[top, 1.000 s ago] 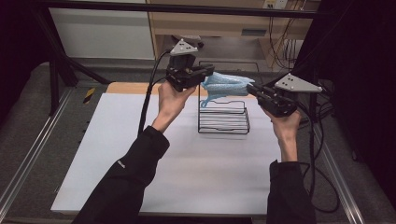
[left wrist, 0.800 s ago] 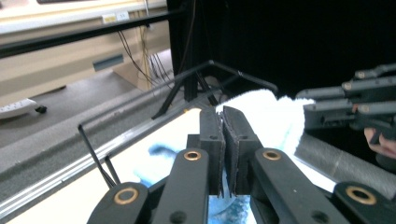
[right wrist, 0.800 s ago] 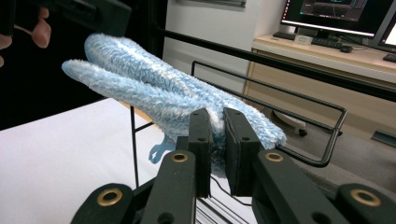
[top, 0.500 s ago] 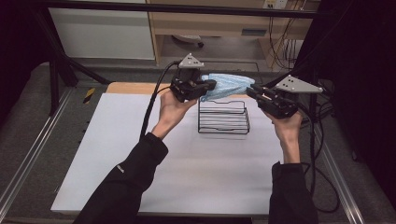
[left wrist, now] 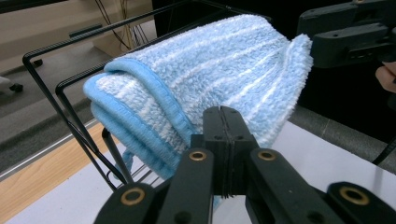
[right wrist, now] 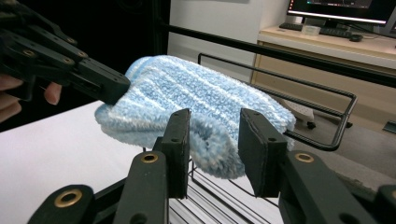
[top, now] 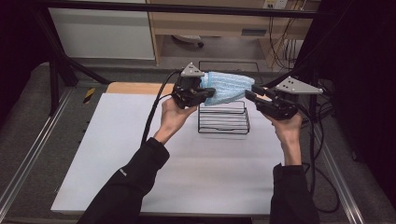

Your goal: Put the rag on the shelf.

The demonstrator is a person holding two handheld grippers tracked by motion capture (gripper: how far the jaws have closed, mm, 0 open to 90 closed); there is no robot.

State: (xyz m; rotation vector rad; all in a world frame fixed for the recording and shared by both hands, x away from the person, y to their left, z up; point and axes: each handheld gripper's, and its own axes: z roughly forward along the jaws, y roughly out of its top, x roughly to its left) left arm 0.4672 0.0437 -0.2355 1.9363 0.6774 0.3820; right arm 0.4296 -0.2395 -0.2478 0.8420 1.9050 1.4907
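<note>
Towel [top: 229, 87] now higher over wire rack [top: 223, 120]: your left hand-held gripper [top: 206, 92] stays clamped on it, right hand-held gripper [top: 249, 94] has let go, jaws apart.

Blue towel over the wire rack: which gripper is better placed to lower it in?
Left. The left gripper is shut on the blue towel's edge, holding it above the wire rack. The right gripper stands open, its jaws astride the other end, gripping nothing.

Left gripper [top: 207, 91] lifted towel [top: 229, 87] higher above wire rack [top: 223, 117]; right gripper [top: 253, 94] now let go, jaws apart.
</note>
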